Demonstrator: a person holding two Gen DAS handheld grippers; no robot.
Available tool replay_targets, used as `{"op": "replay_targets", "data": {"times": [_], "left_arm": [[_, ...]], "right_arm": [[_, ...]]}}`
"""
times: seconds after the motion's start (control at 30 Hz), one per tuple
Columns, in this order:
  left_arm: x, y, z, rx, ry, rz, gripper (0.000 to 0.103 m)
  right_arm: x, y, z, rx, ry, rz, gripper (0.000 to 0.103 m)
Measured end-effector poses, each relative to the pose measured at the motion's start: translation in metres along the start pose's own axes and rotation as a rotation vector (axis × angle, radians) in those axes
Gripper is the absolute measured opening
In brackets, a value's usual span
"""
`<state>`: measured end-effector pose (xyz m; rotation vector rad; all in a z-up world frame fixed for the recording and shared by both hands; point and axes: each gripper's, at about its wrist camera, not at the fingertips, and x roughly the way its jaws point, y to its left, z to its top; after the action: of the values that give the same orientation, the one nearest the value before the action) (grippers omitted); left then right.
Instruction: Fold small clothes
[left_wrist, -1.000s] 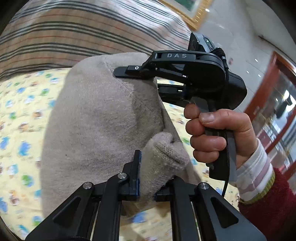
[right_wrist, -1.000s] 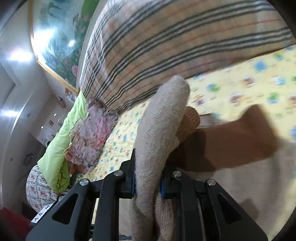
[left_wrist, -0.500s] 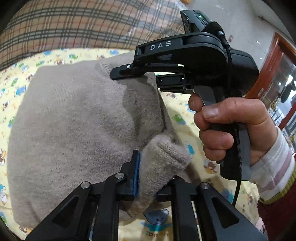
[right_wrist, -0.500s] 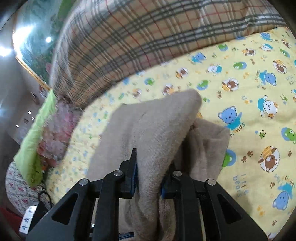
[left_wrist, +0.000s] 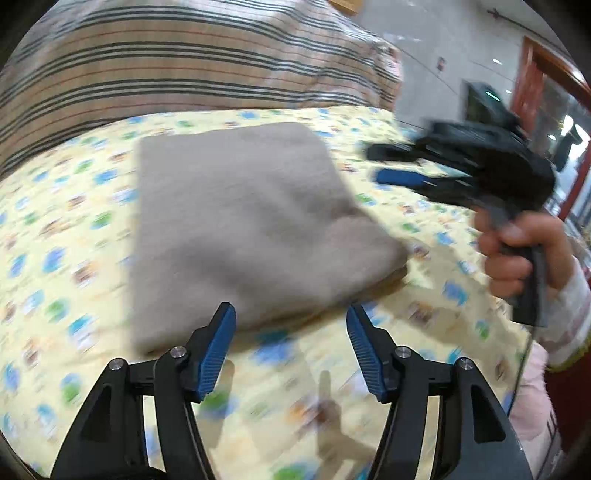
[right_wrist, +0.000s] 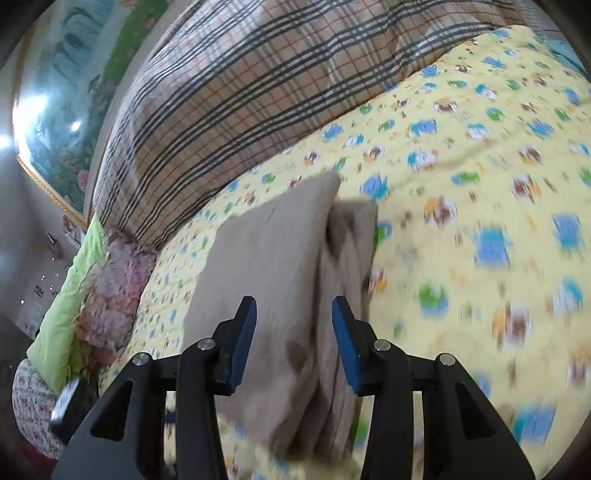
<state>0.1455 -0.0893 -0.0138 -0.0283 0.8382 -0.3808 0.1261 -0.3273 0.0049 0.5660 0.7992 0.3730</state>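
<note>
One beige knitted garment (left_wrist: 243, 229) lies folded into a thick, roughly square pad on a bed covered by a yellow quilt (left_wrist: 66, 229) printed with cartoon animals. In the left wrist view it lies flat, its long axis running away from the camera toward a plaid blanket (left_wrist: 177, 62) heaped at the far side, one near corner showing stacked layers at the fold.

The left gripper (left_wrist: 291, 325) hangs just short of the garment's near edge, its two blue-padded fingers (left_wrist: 218, 350) spreading apart with only quilt between them. The right gripper (right_wrist: 293, 325) is also opening; the folded garment's edge (right_wrist: 280, 280) lies between its fingers, which do not press on it. In the left wrist view that right gripper (left_wrist: 391, 166) appears blurred, off the garment's right side, carried by one hand (left_wrist: 517, 254) in a striped cuff.

The right wrist view also takes in a green pillow (right_wrist: 70, 306), a floral cushion (right_wrist: 110, 288) and a framed landscape painting (right_wrist: 62, 110).
</note>
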Motion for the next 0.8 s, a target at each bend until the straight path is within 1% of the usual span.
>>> {"op": "replay_targets", "data": {"times": [0.07, 0.13, 0.2, 0.23, 0.37, 0.43, 0.5, 0.57, 0.6, 0.63, 0.67, 0.7, 0.73, 0.8], "left_arm": [[-0.009, 0.019, -0.009, -0.034, -0.003, 0.051, 0.066], [-0.006, 0.045, -0.007, -0.079, 0.009, 0.098, 0.066], [-0.002, 0.061, -0.006, -0.108, 0.019, 0.124, 0.066], [-0.001, 0.068, -0.005, -0.120, 0.018, 0.130, 0.066], [0.006, 0.075, -0.010, -0.119, 0.033, 0.178, 0.066], [0.017, 0.075, -0.007, -0.126, 0.043, 0.199, 0.066], [0.030, 0.075, -0.003, -0.128, 0.054, 0.209, 0.066], [0.035, 0.078, -0.003, -0.147, 0.068, 0.238, 0.067], [0.036, 0.081, -0.002, -0.159, 0.064, 0.239, 0.067], [0.034, 0.083, -0.002, -0.177, 0.057, 0.244, 0.067], [0.033, 0.084, -0.001, -0.189, 0.055, 0.245, 0.067], [0.032, 0.085, -0.002, -0.198, 0.051, 0.241, 0.067], [0.031, 0.086, -0.003, -0.204, 0.048, 0.240, 0.067], [0.030, 0.088, -0.006, -0.222, 0.039, 0.235, 0.068]], "right_arm": [[-0.008, 0.005, -0.020, -0.002, -0.005, 0.003, 0.044], [-0.012, 0.009, -0.038, -0.005, -0.008, -0.017, 0.044], [-0.010, 0.011, -0.050, -0.003, -0.003, -0.043, 0.044], [-0.009, 0.011, -0.054, -0.001, 0.003, -0.042, 0.044], [0.000, 0.020, -0.062, -0.028, 0.026, -0.047, 0.044], [0.005, 0.021, -0.064, -0.018, 0.037, -0.019, 0.044], [0.012, 0.020, -0.066, -0.012, 0.046, -0.030, 0.044], [0.019, 0.019, -0.068, -0.007, 0.062, -0.035, 0.043], [0.023, 0.019, -0.069, -0.011, 0.072, -0.044, 0.036], [0.025, 0.020, -0.070, -0.021, 0.079, -0.059, 0.013], [0.026, 0.021, -0.069, -0.031, 0.086, -0.080, 0.008], [0.023, 0.023, -0.067, -0.034, 0.083, -0.086, 0.008], [0.014, 0.025, -0.065, -0.038, 0.061, -0.068, 0.008], [-0.015, 0.036, -0.057, -0.071, -0.032, -0.030, 0.008]]}}
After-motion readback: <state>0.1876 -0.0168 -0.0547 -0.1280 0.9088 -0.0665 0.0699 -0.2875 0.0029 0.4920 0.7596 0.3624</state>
